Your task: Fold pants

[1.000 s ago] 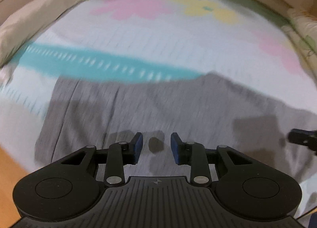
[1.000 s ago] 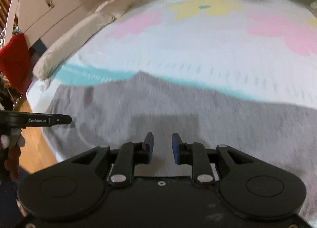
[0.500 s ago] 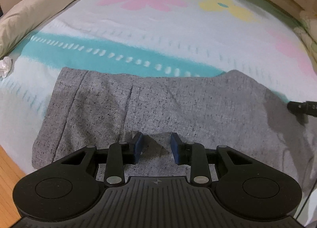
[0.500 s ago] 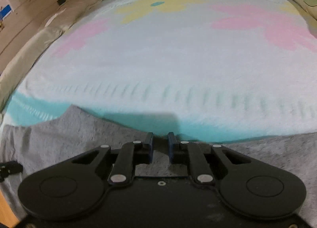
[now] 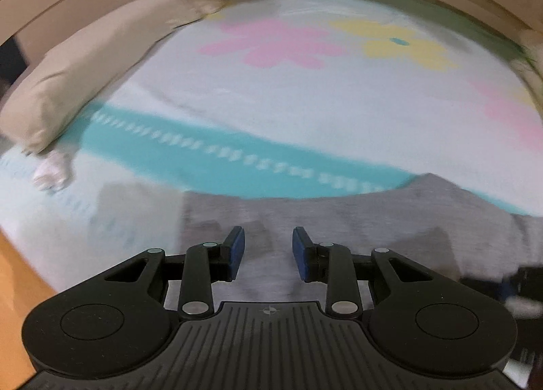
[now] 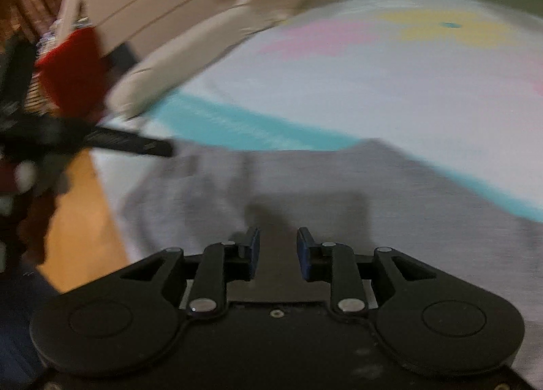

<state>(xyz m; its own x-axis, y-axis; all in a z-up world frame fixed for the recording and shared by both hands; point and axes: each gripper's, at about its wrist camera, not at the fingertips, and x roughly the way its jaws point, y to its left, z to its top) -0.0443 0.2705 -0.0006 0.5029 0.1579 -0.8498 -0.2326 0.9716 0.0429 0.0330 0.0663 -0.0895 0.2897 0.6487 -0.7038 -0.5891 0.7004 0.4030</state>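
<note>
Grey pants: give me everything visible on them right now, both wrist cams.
The grey pants are heathered knit fabric as far as the motion blur allows, lying flat on the flower-print bedspread near the bed's front edge, their far edge over the teal stripe. Soft creases run across them, and the far edge peaks to a point. In both views they run out of frame on the right. Both the left tongs and the right tongs are open above the fabric, gripping nothing; contact cannot be judged.

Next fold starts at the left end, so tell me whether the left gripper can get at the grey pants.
Probably yes: the left gripper hangs open over the grey pants, nothing between them.
</note>
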